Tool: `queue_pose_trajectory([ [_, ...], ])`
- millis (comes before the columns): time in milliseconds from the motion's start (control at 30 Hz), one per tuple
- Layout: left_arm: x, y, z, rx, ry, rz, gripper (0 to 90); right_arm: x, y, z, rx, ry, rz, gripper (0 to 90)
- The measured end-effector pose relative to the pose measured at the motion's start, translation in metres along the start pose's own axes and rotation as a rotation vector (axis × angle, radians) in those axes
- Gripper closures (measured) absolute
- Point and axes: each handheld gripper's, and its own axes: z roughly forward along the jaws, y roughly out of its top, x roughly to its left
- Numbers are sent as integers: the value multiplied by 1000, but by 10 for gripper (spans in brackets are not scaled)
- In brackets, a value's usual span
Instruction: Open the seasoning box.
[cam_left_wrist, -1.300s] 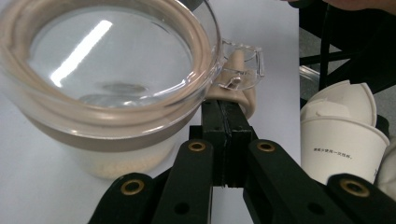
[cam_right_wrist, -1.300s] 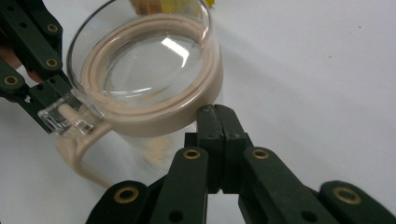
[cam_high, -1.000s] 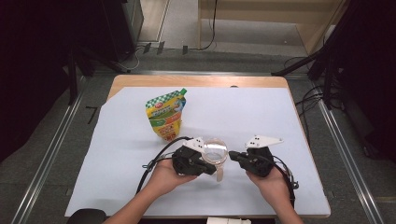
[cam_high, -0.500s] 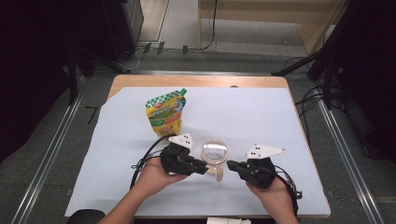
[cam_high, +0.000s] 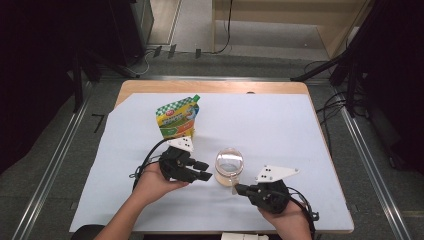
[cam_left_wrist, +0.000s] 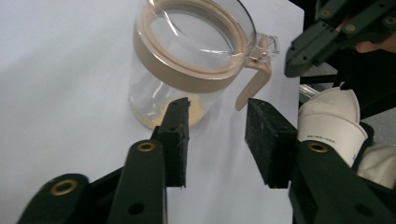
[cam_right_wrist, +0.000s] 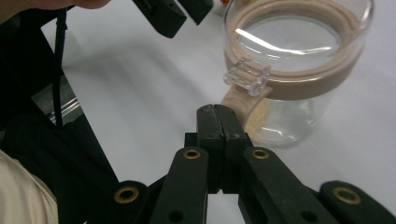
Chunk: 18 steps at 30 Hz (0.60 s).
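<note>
Jaws first: my left gripper (cam_left_wrist: 217, 140) stands parted with nothing between its pads, just short of the clear jar (cam_left_wrist: 187, 60); my right gripper (cam_right_wrist: 217, 116) is pressed closed on nothing, tips just beside the jar's tan handle (cam_right_wrist: 243, 105). The jar stands upright on the white sheet (cam_high: 280, 125), between both tools. I judge it light, rigid and slick, so the handle suits best. Behind it, a green-and-yellow spouted pouch (cam_high: 176, 117); its print is unreadable.

The pouch (cam_high: 177, 118) print is too small to read — and the right gripper (cam_right_wrist: 215, 108) hides the jar (cam_right_wrist: 292, 70) handle's lower end.
</note>
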Motion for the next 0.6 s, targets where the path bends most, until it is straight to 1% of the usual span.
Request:
queue_pose_trajectory([
  [67,2,0,-1,-6,5,-5,558,1,0,2,6,5,-5,900],
  [133,3,0,-2,-12,-10,-21,511,4,0,8,22,17,-12,900],
  [233,5,1,-3,-29,-22,-33,461,8,1,18,46,26,-24,900],
  [300,5,1,-2,-32,-24,-37,452,9,1,21,50,26,-32,900],
  [467,4,1,-1,-37,-15,-30,426,6,1,30,72,10,-31,900],
  [533,3,1,-1,-35,-10,-22,420,4,0,31,82,13,-20,900],
  [600,3,1,-1,-36,-8,-21,415,5,0,32,86,6,-26,900],
])
